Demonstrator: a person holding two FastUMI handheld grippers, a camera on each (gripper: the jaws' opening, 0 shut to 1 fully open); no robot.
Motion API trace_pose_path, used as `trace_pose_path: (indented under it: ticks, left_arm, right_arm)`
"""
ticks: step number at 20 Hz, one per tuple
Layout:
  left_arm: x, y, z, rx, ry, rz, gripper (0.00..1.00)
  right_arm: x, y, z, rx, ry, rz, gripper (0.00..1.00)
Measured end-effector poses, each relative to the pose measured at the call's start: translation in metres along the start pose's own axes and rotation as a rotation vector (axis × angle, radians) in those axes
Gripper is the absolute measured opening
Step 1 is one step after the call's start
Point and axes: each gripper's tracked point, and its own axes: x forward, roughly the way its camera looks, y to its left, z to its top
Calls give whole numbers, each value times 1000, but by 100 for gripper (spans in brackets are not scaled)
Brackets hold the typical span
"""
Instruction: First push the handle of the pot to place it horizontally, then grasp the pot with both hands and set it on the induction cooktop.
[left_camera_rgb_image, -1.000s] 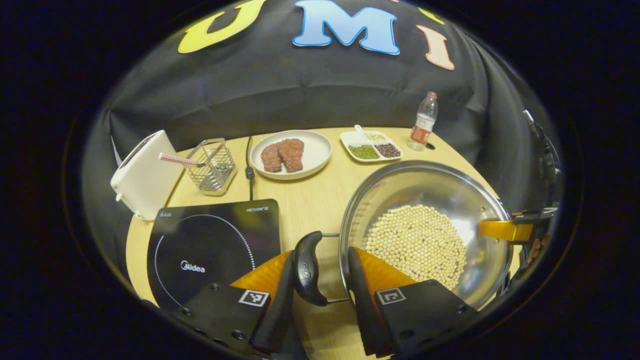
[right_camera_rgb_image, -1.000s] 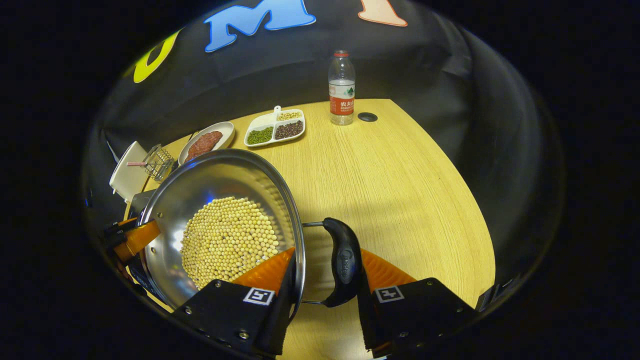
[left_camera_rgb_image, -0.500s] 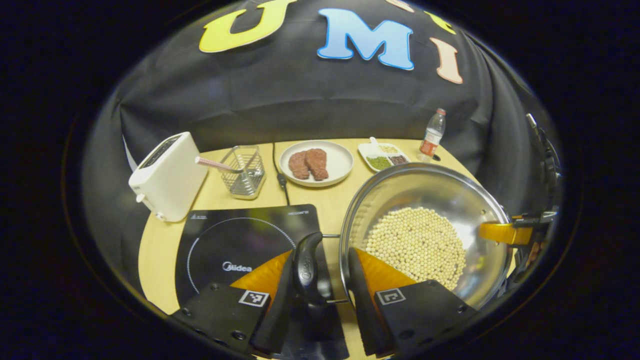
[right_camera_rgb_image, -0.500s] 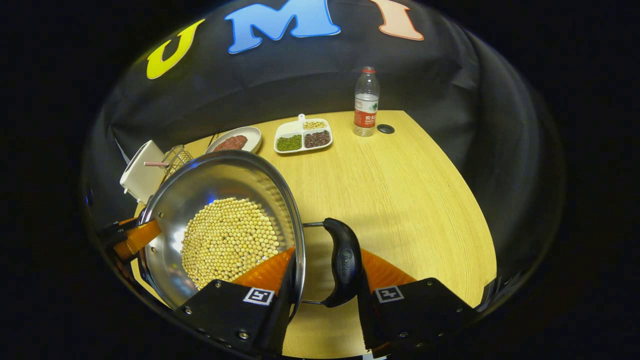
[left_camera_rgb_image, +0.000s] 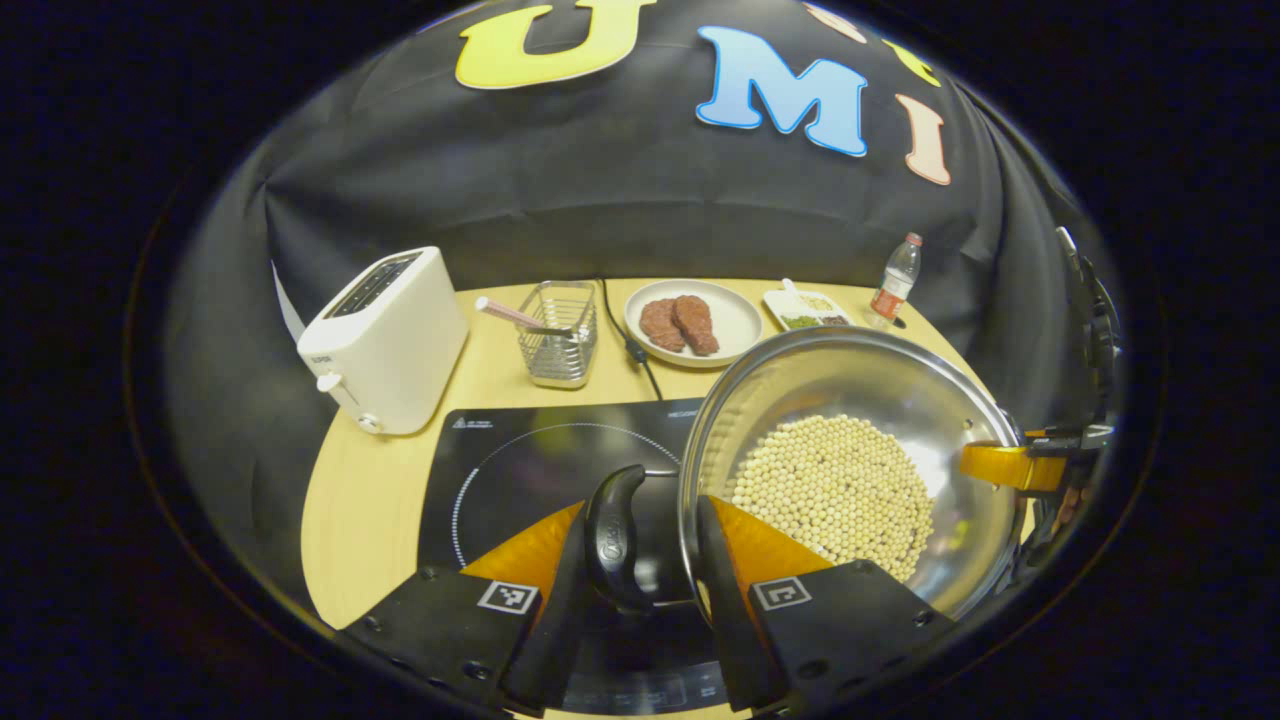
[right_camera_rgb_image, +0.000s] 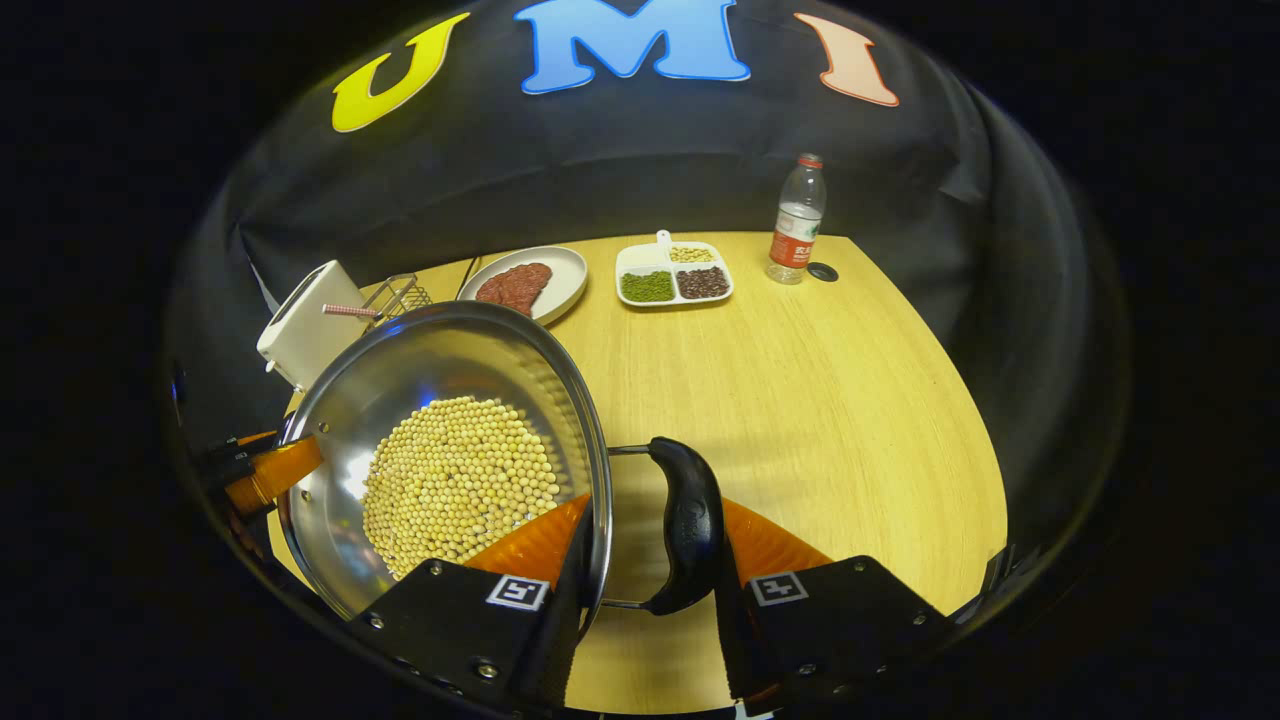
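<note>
Got the pot (left_camera_rgb_image: 850, 470) up between both my tools right now. It's a shiny steel one with a layer of pale round beans (left_camera_rgb_image: 835, 490) across the bottom, and it has a black loop handle on each side.

My left tool (left_camera_rgb_image: 640, 560) is clamped on the left handle (left_camera_rgb_image: 612, 535): one finger sits outside the black grip and the other is pressed against the pot wall side, so the handle and the rim are pinched between them. In the left gripper view the black induction cooktop (left_camera_rgb_image: 520, 460) lies right underneath that handle and the near edge of the pot, so the pot hangs partly over it. Whether it touches the glass, I can't tell.

My right tool (right_camera_rgb_image: 650, 560) does the same on the other side, squeezed on the right handle (right_camera_rgb_image: 690, 525) with the rim (right_camera_rgb_image: 597, 480) caught between its fingers. From there I see bare wood of the counter (right_camera_rgb_image: 820, 400) below the handle.

Other stuff on the counter: a white toaster (left_camera_rgb_image: 385, 340) back left beside the cooktop, a wire basket (left_camera_rgb_image: 558, 330) with a pink striped stick in it, a plate of meat (left_camera_rgb_image: 690, 322), a divided dish of beans (right_camera_rgb_image: 672, 277) and a water bottle (right_camera_rgb_image: 795, 220) near the far edge.
</note>
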Motion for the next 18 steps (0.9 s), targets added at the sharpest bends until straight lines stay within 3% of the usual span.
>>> trace_pose_path:
  ticks: [1,4,5,8,18]
  left_arm:
    - [-2,9,-1,-3,0,6,60]
    - [-7,35,-1,-11,-5,20,64]
    - [-7,44,-1,-13,-5,25,60]
    - [-10,71,1,-20,-9,42,64]
    - [-4,161,10,-40,-6,97,60]
  right_arm:
    - [-3,-2,3,-1,-2,6,58]
    - [-2,-4,3,-12,-4,19,58]
    - [-3,-2,-2,-14,-4,24,58]
    - [-1,-7,4,-18,-1,41,58]
    - [-15,-28,13,-13,9,73,59]
